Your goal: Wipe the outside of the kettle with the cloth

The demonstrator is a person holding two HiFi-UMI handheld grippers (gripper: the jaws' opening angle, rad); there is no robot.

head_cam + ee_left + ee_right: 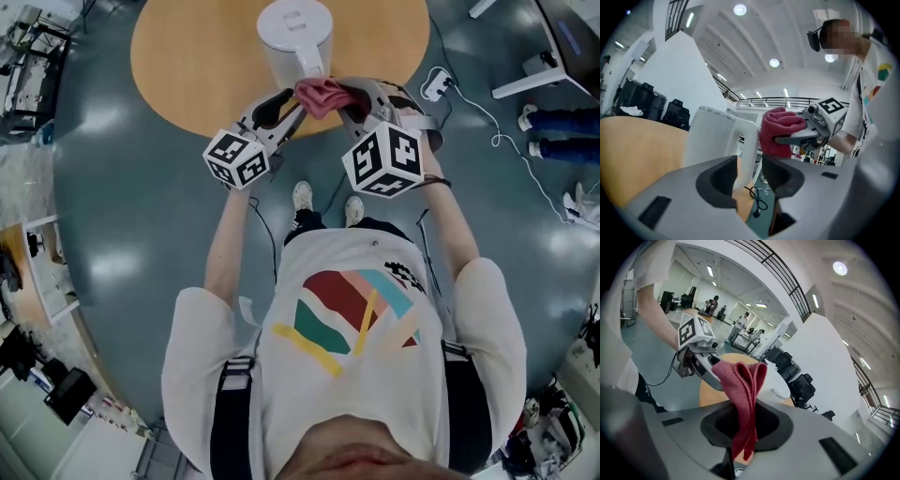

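At the kettle [295,37]: white and upright, it stood close to the edge of the round wooden table [178,66] nearest the person, with its handle [746,145] turned toward the person.

Left gripper [750,171]: it pointed about level at the handle side of the kettle. Jaws were partly apart, roughly mid-opening. In the left gripper view the handle ran down into the gap between the two pads. It lay close against the left pad, and whether it touched there could not be told. A clear strip of floor showed between the handle and the right pad, so there was no clamp on the handle.

Right gripper [740,420]: it was angled downward, just beside the kettle's handle and above the left gripper's jaws. Its jaws were closed on the red cloth [743,394]. The cloth was pinched at mid-length, with a bunched fold standing above the pads and the loose ends hanging below them.

Cloth relative to kettle: it was at the handle side, level with the upper part of the handle. In the head view it overlapped the handle's outer edge; contact with the kettle body could not be told.
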